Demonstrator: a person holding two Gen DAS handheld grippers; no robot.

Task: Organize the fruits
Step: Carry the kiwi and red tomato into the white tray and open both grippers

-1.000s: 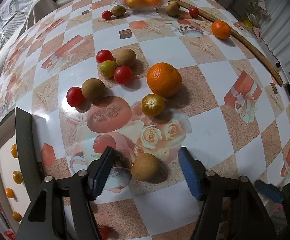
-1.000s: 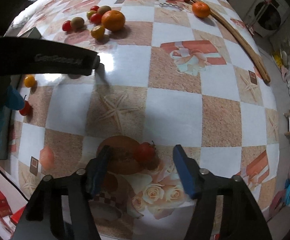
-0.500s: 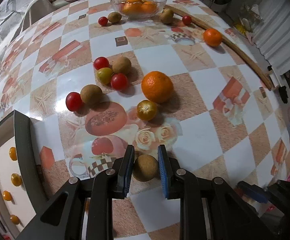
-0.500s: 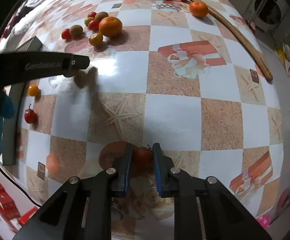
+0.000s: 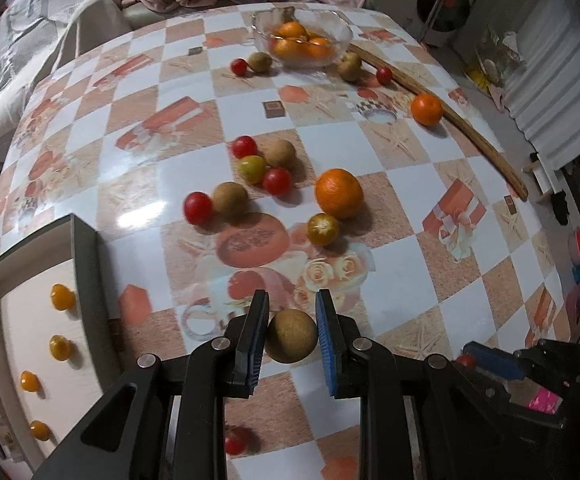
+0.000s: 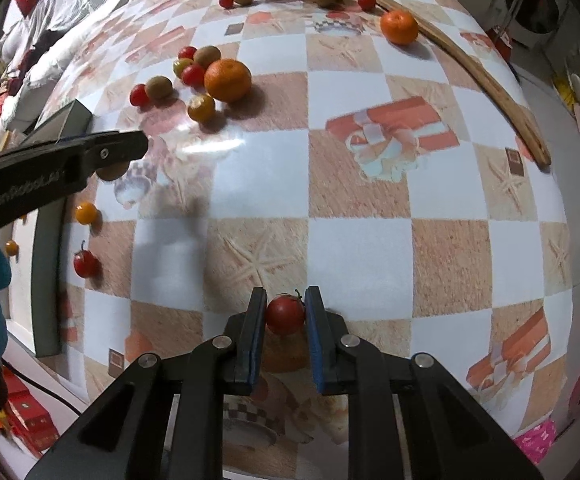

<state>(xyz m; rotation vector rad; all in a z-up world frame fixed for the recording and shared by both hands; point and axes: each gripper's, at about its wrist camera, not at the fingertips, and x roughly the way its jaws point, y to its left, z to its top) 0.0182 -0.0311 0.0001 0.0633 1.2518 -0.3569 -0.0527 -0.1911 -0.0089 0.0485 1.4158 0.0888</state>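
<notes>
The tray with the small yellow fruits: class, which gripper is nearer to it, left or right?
Left. The left gripper, shut on a brown fruit, sits just beside the tray. The right gripper, holding a red tomato, is farther across the table.

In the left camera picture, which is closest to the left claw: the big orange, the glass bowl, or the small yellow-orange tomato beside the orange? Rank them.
1. Yellow-orange tomato, just ahead of the left gripper.
2. Big orange, slightly beyond, to the right.
3. Glass bowl, far end of the table.
</notes>
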